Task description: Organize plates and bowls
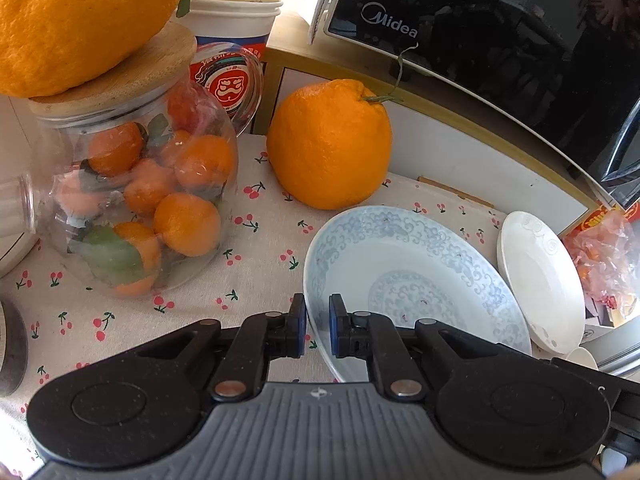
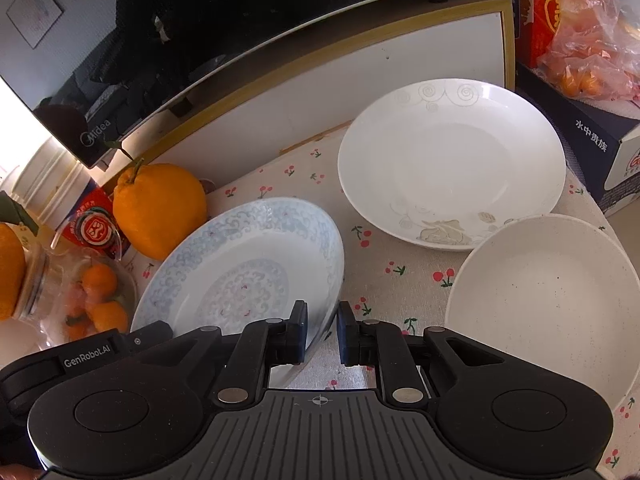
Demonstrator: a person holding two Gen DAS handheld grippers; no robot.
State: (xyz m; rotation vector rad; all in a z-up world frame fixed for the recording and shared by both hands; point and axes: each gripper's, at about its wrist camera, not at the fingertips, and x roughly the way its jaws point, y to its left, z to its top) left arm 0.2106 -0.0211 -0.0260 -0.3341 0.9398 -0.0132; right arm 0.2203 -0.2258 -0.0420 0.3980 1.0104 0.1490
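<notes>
A blue-patterned plate is tilted up off the cherry-print cloth. My left gripper is shut on its left rim. The same plate shows in the right wrist view, with its right rim between my right gripper's jaws, which stand slightly apart around the rim. A white plate with grey swirls lies flat behind it; it also shows at the right in the left wrist view. A cream speckled bowl sits at the front right.
A large orange stands just behind the blue plate. A glass jar of small oranges with a wooden lid stands left. A black Midea appliance sits on a white shelf behind. Boxes and a bag of fruit stand at the right.
</notes>
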